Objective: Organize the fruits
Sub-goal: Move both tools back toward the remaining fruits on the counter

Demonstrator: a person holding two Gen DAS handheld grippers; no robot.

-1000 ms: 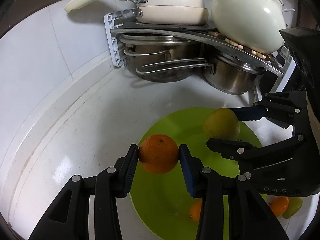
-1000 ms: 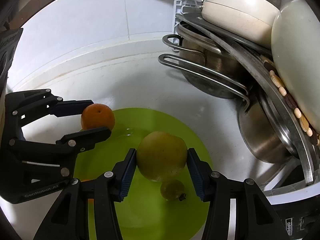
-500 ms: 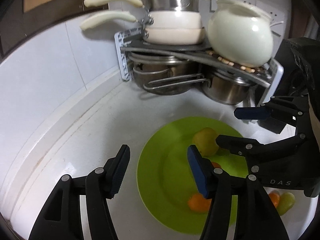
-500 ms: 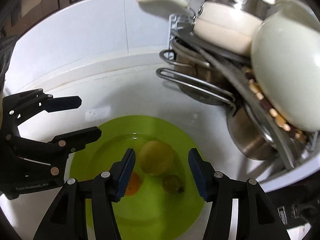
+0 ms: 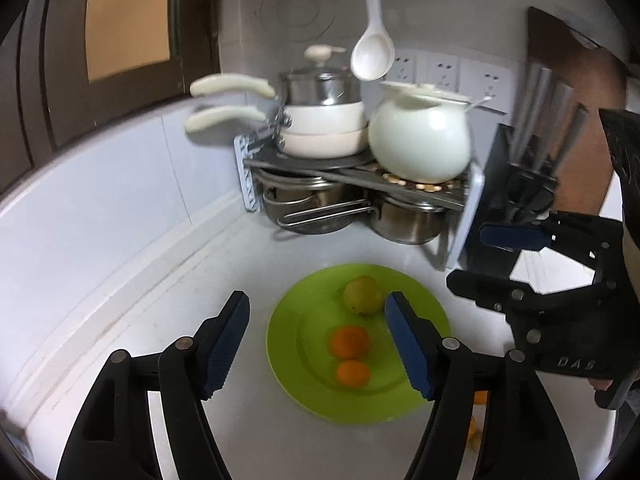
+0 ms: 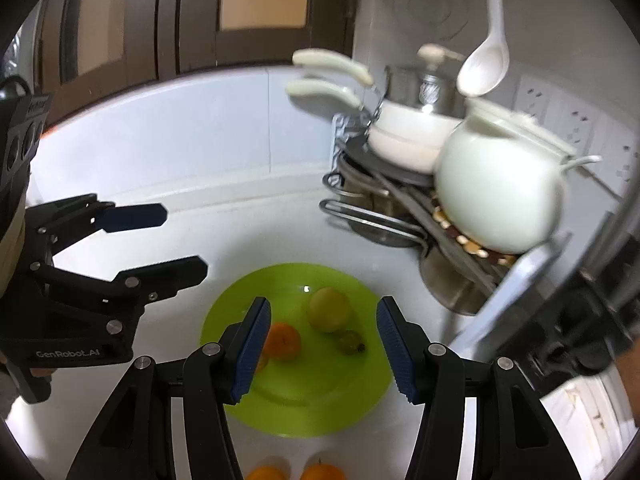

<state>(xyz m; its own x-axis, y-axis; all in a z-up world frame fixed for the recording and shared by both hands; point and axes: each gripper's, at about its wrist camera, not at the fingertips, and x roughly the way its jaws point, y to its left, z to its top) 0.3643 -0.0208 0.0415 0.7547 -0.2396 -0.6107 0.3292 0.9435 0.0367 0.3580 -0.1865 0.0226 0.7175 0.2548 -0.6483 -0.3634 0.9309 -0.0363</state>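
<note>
Four fruits lying on the green plate (image 6: pixel 224 312) at mid-counter (image 5: pixel 168 304): yellow-green fruit (image 6: pixel 329 309) far, orange (image 6: pixel 285 341) left, second orange (image 5: pixel 352 373) near, small green fruit (image 6: pixel 350 342) right. Two oranges (image 6: pixel 296 473) waiting off the plate, near edge. Hanging released above: left gripper (image 5: pixel 318 344), jaws just opening wider, and right gripper (image 6: pixel 322 348), both empty.

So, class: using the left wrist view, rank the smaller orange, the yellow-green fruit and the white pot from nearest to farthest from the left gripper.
1. Smaller orange, on the plate's near side.
2. Yellow-green fruit, on the plate's far side.
3. White pot, up on the corner rack.
</note>
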